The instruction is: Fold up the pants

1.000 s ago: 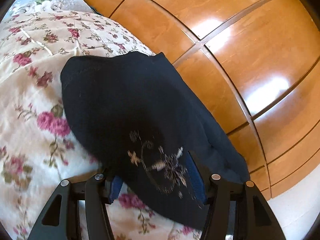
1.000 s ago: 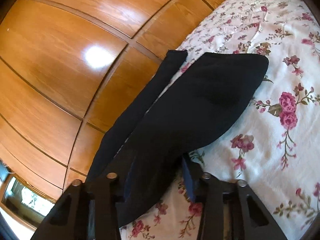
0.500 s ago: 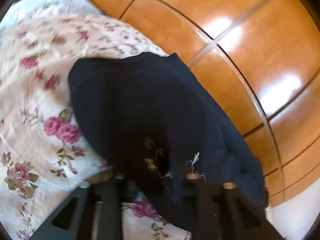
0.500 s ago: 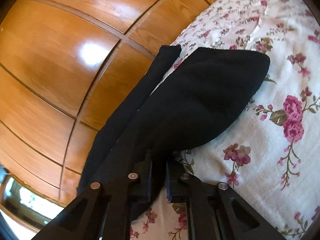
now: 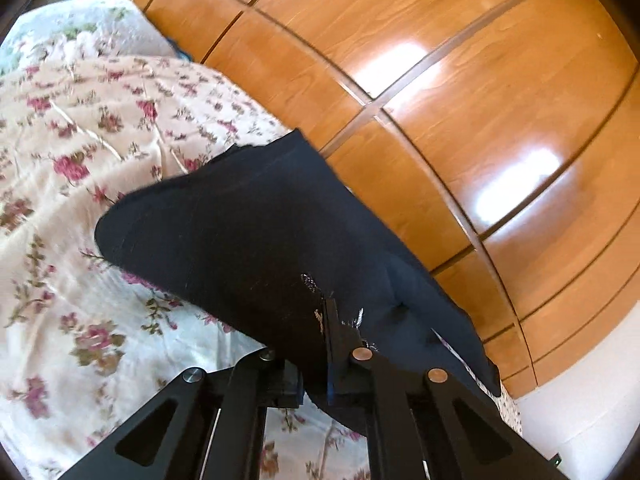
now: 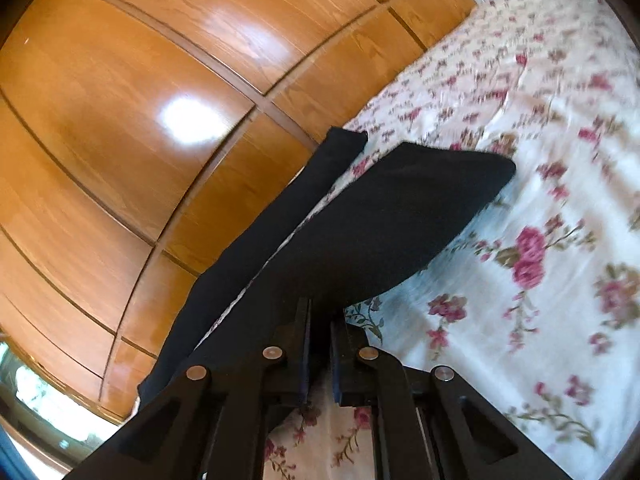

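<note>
Both tongs clamped on dark pants, lifted off the bed.

Left tongs (image 5: 320, 344), just closed, pinching embroidered pants (image 5: 248, 232); right tongs (image 6: 320, 344), likewise just closed, pinching another edge. Ahead, draping onto flowered bedspread (image 6: 540, 160); beyond, wooden wardrobe (image 5: 460, 80).

- Dark navy fabric pants (image 5: 248, 232), pale embroidered motif near one edge, lie partly on the bed's floral cover.
- Near edge raised, pinched; far end rests flat.
- One leg (image 6: 256, 248) lies along the wooden-panel side.

Glossy wooden wardrobe (image 5: 460, 92) beside floral bedspread (image 6: 540, 280), apparently.
</note>
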Demonstrator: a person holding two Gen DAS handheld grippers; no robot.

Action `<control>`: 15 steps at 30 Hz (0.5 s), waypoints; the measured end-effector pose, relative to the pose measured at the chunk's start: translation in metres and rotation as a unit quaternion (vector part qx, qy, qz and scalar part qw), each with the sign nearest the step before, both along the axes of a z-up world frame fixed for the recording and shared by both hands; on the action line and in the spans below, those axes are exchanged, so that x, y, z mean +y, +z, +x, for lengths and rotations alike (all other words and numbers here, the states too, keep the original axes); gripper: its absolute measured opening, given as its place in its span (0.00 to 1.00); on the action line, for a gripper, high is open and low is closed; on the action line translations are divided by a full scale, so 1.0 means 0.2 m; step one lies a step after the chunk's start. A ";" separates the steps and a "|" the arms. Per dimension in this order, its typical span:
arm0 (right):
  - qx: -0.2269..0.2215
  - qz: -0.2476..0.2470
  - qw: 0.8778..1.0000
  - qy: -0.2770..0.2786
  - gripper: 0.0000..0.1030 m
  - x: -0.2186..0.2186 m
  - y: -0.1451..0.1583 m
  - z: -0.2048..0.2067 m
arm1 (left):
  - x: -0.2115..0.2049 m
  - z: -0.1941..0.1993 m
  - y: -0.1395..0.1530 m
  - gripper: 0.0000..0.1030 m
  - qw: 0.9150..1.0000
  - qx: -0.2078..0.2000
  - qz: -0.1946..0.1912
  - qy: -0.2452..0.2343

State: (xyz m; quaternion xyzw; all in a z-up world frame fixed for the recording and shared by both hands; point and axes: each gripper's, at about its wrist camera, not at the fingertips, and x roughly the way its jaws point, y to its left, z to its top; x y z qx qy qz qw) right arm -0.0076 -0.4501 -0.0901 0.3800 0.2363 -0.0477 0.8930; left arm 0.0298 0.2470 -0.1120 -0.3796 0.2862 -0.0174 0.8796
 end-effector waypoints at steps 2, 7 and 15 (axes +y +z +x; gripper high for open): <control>-0.004 0.001 1.000 0.000 0.08 -0.01 0.02 -0.04 | 0.00 -0.04 0.02 0.06 1.000 0.000 0.002 -0.005; 0.000 -0.006 1.000 0.007 0.07 -0.01 0.07 -0.12 | -0.01 -0.16 0.02 0.06 1.000 0.015 0.011 -0.025; 0.028 -0.008 1.000 0.012 0.08 -0.04 0.05 -0.27 | 0.00 -0.35 0.01 0.06 1.000 0.018 0.010 -0.012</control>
